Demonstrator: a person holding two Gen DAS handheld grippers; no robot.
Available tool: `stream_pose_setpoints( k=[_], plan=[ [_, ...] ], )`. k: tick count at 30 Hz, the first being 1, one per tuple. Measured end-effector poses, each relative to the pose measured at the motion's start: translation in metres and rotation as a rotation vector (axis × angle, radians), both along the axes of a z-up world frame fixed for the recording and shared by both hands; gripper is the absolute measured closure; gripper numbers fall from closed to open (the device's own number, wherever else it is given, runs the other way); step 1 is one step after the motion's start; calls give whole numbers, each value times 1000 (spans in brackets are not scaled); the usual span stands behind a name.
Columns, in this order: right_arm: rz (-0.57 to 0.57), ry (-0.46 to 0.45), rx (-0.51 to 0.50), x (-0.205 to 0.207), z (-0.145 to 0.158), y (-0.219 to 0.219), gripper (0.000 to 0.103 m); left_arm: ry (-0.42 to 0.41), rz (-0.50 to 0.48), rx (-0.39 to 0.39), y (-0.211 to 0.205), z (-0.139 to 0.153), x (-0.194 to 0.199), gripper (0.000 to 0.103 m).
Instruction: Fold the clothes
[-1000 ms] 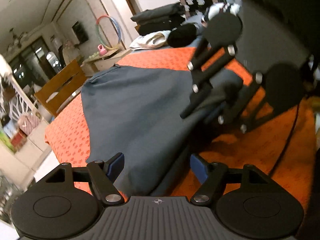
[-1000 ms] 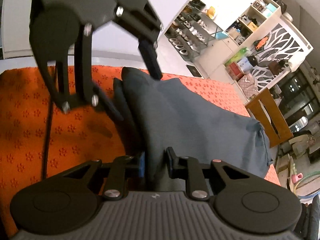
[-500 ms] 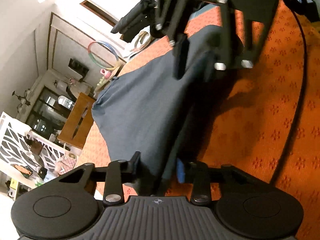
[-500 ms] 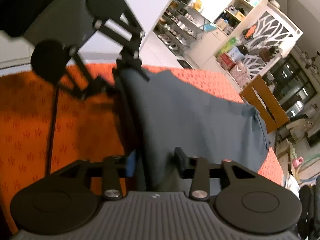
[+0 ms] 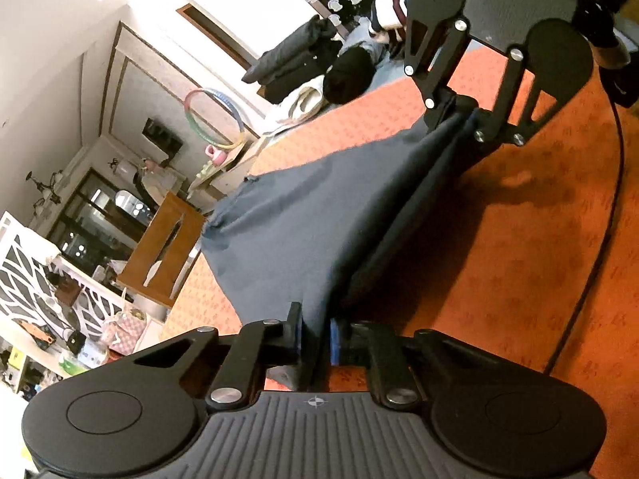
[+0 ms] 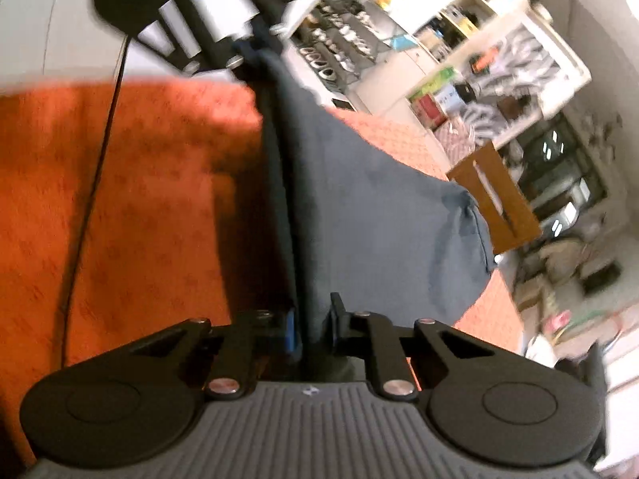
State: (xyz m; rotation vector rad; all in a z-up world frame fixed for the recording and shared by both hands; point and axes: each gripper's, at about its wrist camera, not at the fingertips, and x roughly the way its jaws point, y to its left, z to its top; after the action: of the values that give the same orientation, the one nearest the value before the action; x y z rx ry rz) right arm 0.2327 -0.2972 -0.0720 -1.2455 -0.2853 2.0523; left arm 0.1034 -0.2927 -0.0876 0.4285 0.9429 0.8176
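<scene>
A dark grey garment (image 5: pixel 303 215) lies on an orange patterned cloth (image 5: pixel 519 247). My left gripper (image 5: pixel 314 339) is shut on one end of its near edge. My right gripper (image 6: pixel 311 329) is shut on the other end; it shows in the left wrist view (image 5: pixel 463 117) at the far end of the raised edge. The edge is stretched taut between the two grippers and lifted off the cloth, with the rest of the garment (image 6: pixel 379 215) draping down to the surface. The left gripper (image 6: pixel 255 50) appears blurred at the top of the right wrist view.
A black cable (image 5: pixel 603 215) runs across the orange cloth. A wooden chair (image 5: pixel 163 247) stands beyond the far edge. Piled clothes (image 5: pixel 303 60) lie at the back. Shelves with clutter (image 6: pixel 499 64) stand to the side.
The left gripper has closed on the garment's edge. Both grippers have lifted and pulled apart, stretching the edge taut between them.
</scene>
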Motion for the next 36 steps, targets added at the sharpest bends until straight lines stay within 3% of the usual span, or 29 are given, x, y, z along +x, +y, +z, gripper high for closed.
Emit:
stream_pose_setpoints(
  k=[7, 11, 20, 25, 33, 36],
  plan=[
    [8, 166, -318, 25, 77, 4, 86, -58, -72, -222, -24, 70, -19, 89],
    [4, 235, -437, 39, 91, 27, 86, -103, -56, -270, -21, 83, -25, 89],
    [-31, 328, -480, 62, 95, 98, 86, -170, 42, -293, 37, 88, -22, 82],
    [-52, 350, -505, 67, 89, 139, 85, -263, 115, -338, 87, 86, -28, 76],
    [-122, 344, -534, 61, 46, 216, 84, -386, 295, -421, 166, 57, -37, 75],
    [-169, 351, -498, 60, 23, 237, 78, -471, 381, -473, 187, 45, -48, 74]
  ],
)
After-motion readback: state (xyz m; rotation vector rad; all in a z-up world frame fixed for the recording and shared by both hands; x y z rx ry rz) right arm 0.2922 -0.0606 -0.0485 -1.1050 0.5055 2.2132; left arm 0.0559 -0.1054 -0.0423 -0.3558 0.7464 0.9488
